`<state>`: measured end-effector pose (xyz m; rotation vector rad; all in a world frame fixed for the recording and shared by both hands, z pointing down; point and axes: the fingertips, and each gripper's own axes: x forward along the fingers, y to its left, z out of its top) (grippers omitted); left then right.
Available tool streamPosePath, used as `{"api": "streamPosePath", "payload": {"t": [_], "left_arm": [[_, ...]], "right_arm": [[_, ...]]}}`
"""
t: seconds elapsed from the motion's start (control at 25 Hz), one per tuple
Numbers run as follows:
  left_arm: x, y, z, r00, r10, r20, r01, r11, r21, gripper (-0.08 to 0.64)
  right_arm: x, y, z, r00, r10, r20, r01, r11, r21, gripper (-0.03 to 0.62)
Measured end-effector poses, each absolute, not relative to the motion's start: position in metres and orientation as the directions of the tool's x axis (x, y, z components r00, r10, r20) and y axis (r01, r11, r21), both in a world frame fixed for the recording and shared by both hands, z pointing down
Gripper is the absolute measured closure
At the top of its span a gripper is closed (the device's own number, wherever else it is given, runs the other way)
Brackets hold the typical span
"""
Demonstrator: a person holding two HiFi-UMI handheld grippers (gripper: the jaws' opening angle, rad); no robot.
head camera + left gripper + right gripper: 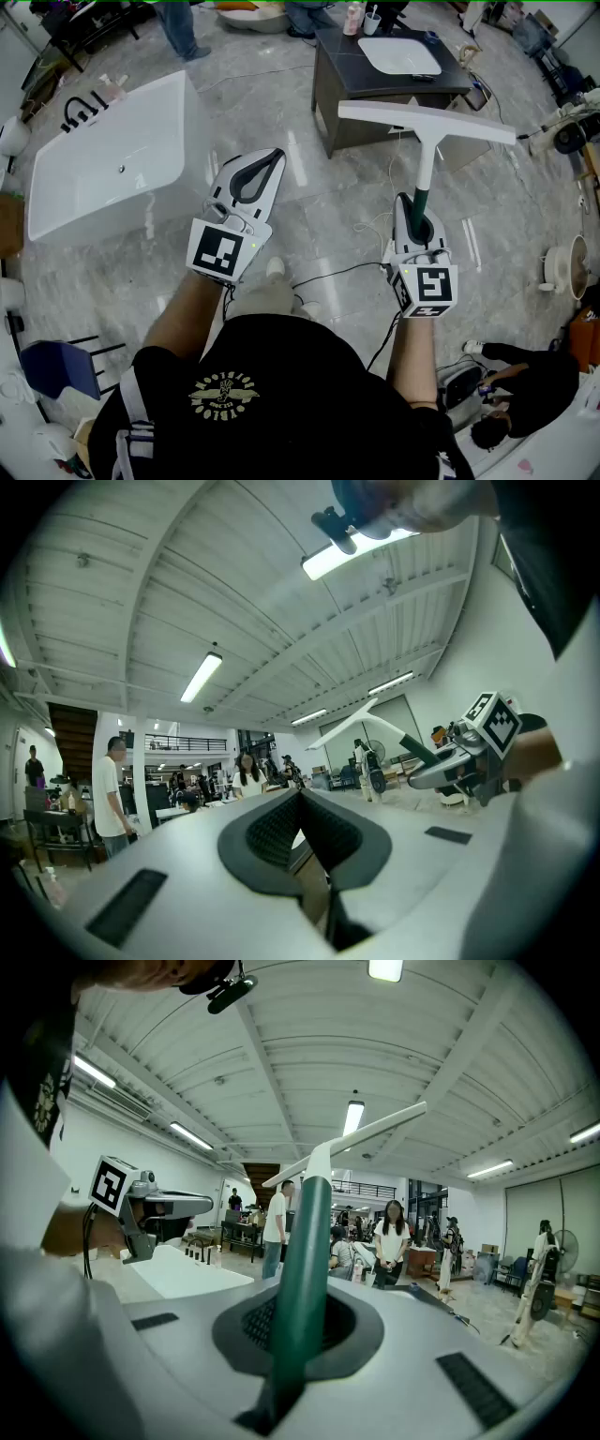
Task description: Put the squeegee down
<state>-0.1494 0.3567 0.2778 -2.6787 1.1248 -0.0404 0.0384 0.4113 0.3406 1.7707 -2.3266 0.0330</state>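
Observation:
The squeegee (427, 123) has a long white blade, a white shaft and a dark green handle (423, 200). My right gripper (419, 214) is shut on that handle and holds the squeegee upright in the air, blade away from me, over the marble floor. In the right gripper view the green handle (307, 1241) rises from between the closed pads, with the blade across the top. My left gripper (251, 176) hovers to the left, about level, shut with nothing between its pads (302, 841). From the left gripper view the squeegee (375, 714) and the right gripper (450, 766) appear at the right.
A white bathtub (103, 159) stands at the left. A dark vanity with a white basin (398, 56) is beyond the squeegee. Cables (328, 272) run over the floor near my feet. A person crouches at the lower right (516, 384); others stand further off.

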Motion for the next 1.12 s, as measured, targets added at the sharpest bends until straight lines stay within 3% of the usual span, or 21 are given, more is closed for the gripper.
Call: {"api": "streamPosePath", "payload": {"t": [1.12], "left_arm": [[-0.196, 0.199, 0.284, 0.776, -0.626, -0.069, -0.628, -0.759, -0.174, 0.537]], "right_arm": [[-0.020, 0.278, 0.320, -0.170, -0.969, 0.177, -0.972, 0.194, 0.130, 0.565]]}}
